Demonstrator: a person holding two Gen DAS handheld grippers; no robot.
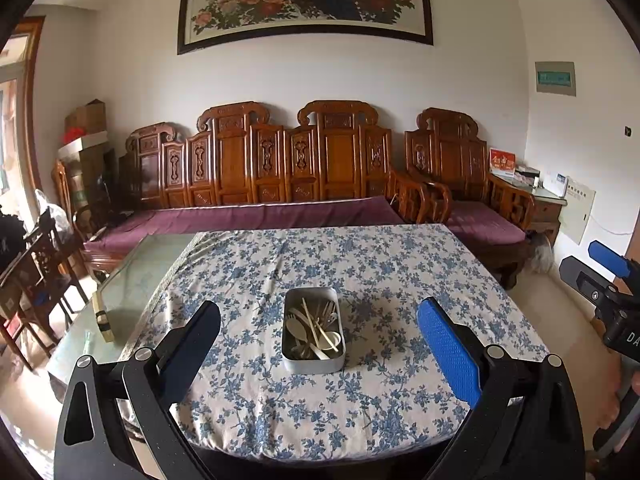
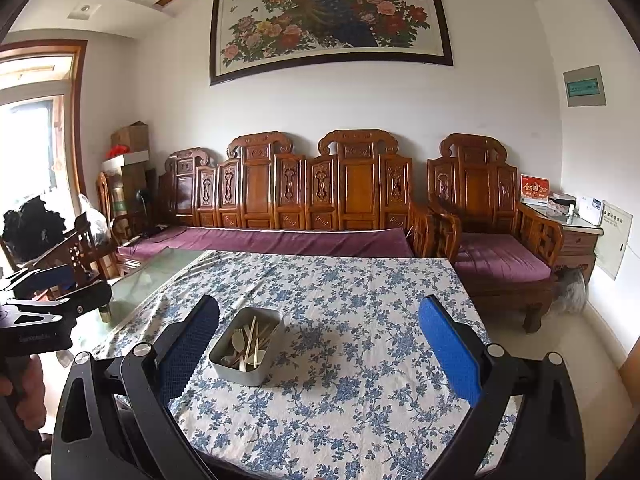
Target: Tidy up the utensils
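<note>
A grey metal tin (image 1: 314, 330) sits on the bench (image 1: 400, 272), on its blue-flowered cloth, roughly midway between the left and right edges and nearer the near edge than the far one. Inside it lie pale utensils (image 1: 318, 330) in a loose heap: spoons, a fork and thin sticks that may be chopsticks, though the tangle is too small to sort out.

The left tongs (image 1: 318, 340) hang above the near edge with their fingers spread wide, holding nothing; the tin shows between them. The right tongs (image 2: 320, 344) are likewise spread wide and empty, with the tin (image 2: 248, 346) just inside their left finger (image 2: 192, 344).
</note>
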